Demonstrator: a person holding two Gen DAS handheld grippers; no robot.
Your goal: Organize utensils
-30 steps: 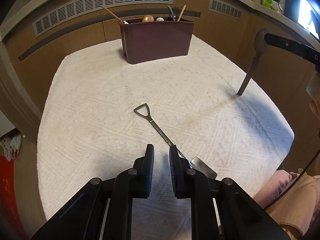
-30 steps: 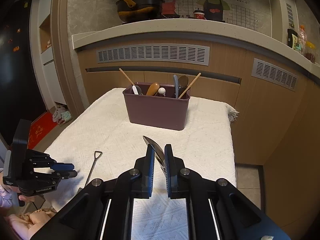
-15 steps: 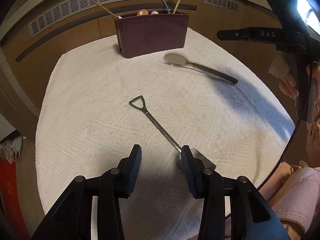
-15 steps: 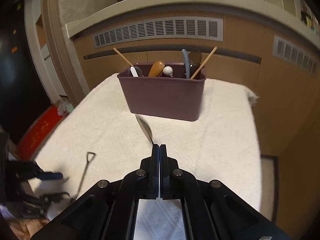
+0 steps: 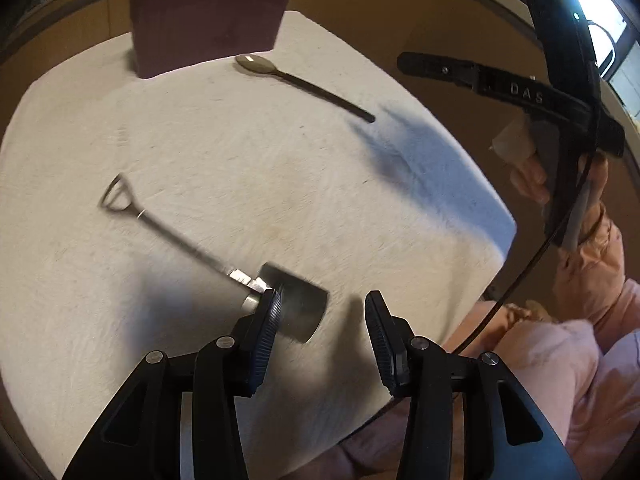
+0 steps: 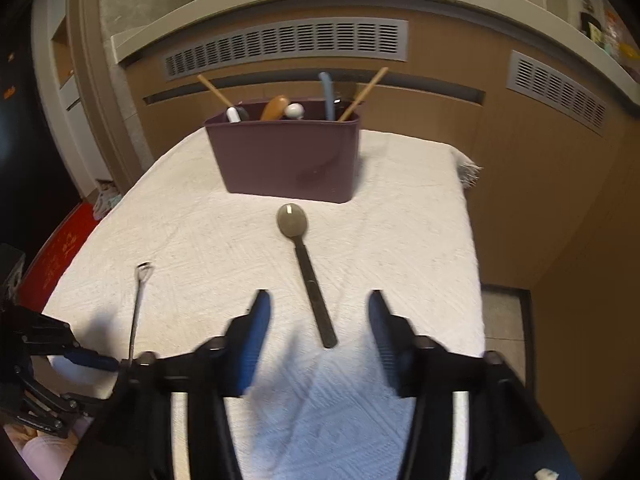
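- Only the left wrist view shows the flat blade of the shovel-shaped spoon (image 5: 208,258) – dull metal, squared off, at about 6 o'clock on the white cloth (image 5: 280,168), with its thin shaft running up toward 10 o'clock to a triangular loop handle.
- The same view catches the right gripper (image 5: 440,68) from the side at 2 o'clock, held by a hand (image 5: 532,168) in a pink sleeve; the right wrist view shows neither hand nor sleeve clearly.
- The left gripper (image 5: 322,312) has its jaws opening; the spoon's blade lies between them, the left fingertip over the neck, the right pad not touching it.
- The right wrist view alone shows the dark-handled spoon (image 6: 306,272) head-on – grey-brown bowl at 12 o'clock just before the purple holder (image 6: 286,156), handle end at 6 o'clock.
- The right gripper (image 6: 318,310) has its jaws opening wide, pads well apart; the handle lies on the cloth between them, untouched.
- The holder stands at the far edge of the cloth, with wooden sticks, a blue handle and rounded wooden and white ends poking up.
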